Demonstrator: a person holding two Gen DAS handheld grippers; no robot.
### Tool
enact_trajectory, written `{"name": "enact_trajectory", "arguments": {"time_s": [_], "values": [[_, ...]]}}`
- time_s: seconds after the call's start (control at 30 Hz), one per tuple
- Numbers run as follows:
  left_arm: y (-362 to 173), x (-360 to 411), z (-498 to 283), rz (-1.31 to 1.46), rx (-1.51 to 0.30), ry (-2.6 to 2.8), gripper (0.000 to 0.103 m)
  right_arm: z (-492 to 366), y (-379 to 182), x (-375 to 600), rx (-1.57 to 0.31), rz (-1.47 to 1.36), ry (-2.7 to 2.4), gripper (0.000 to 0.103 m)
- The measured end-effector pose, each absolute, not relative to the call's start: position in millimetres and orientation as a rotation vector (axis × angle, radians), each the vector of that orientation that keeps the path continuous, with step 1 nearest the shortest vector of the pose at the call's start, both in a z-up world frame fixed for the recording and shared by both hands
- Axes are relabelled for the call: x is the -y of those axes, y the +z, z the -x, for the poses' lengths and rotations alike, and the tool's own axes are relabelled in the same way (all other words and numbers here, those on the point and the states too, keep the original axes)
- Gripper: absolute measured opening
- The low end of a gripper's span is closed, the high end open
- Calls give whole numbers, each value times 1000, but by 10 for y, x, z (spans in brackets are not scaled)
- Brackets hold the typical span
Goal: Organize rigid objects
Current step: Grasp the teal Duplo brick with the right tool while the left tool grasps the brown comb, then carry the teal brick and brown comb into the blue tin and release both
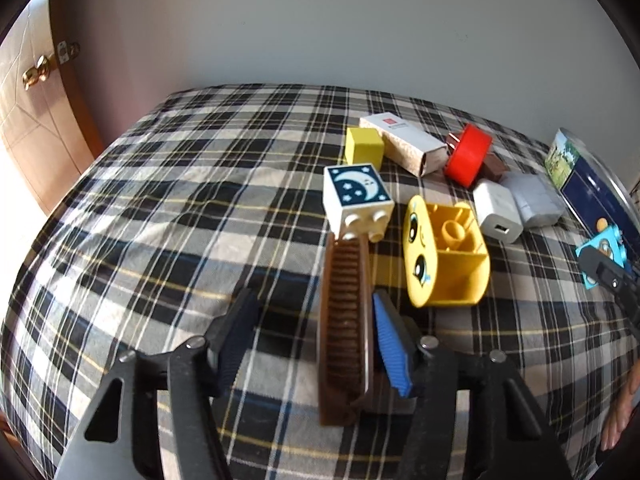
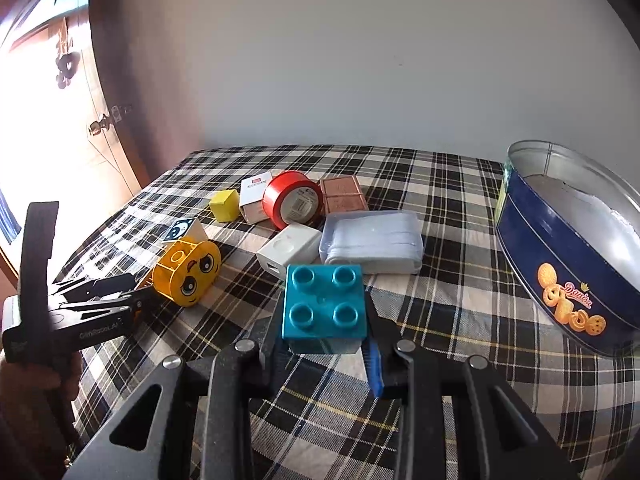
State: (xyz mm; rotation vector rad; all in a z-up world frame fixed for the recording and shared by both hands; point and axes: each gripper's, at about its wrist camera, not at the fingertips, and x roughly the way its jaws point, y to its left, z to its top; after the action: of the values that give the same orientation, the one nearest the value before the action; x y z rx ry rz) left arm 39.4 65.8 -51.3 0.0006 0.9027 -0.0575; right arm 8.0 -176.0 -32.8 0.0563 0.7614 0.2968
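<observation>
A brown comb (image 1: 346, 328) stands on edge on the plaid bedspread (image 1: 160, 220), between the fingers of my left gripper (image 1: 314, 300). The comb leans against the blue right pad (image 1: 390, 344); the left pad (image 1: 240, 320) stands clear of it, so the gripper is open. My right gripper (image 2: 323, 320) is shut on a teal four-stud brick (image 2: 324, 308), held just above the spread. A white moon brick (image 1: 358, 196) lies at the comb's far end, and a yellow face brick (image 1: 440, 256) lies to the comb's right.
A yellow cube (image 2: 225, 205), white carton (image 2: 254, 196), red tape roll (image 2: 292, 200), brown box (image 2: 344, 194), white charger (image 2: 288, 252) and pale plastic case (image 2: 372, 244) are clustered mid-bed. An open blue cookie tin (image 2: 560, 264) stands at the right. A door (image 1: 36, 120) is at the left.
</observation>
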Motion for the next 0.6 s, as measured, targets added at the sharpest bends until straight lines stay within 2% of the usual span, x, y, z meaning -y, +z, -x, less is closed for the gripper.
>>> {"name": "enact_trajectory", "arguments": {"time_s": [0.03,0.1,0.17,0.33,0.47,0.6], "values": [[-511,-643,-409,-6,-902,-62,56,-89,-337,1768,-765,-61,294,34],[-506,-625,-428,-9,-897,-82,45,-94,-339,1776,-766,-61,290,34],[-491,-603,-419,-10,-891,-103,23,-94,-328,1788,-759,-60,284,34],[-473,-694,-377,76,-878,-118,23,-77,-283,1841,-731,-71,271,34],[-336,-700,-220,80,-774,-97,23,-43,-228,1869,-701,-80,273,34],[-157,-631,-75,66,-681,-85,23,91,-31,1974,-578,-102,260,34]]}}
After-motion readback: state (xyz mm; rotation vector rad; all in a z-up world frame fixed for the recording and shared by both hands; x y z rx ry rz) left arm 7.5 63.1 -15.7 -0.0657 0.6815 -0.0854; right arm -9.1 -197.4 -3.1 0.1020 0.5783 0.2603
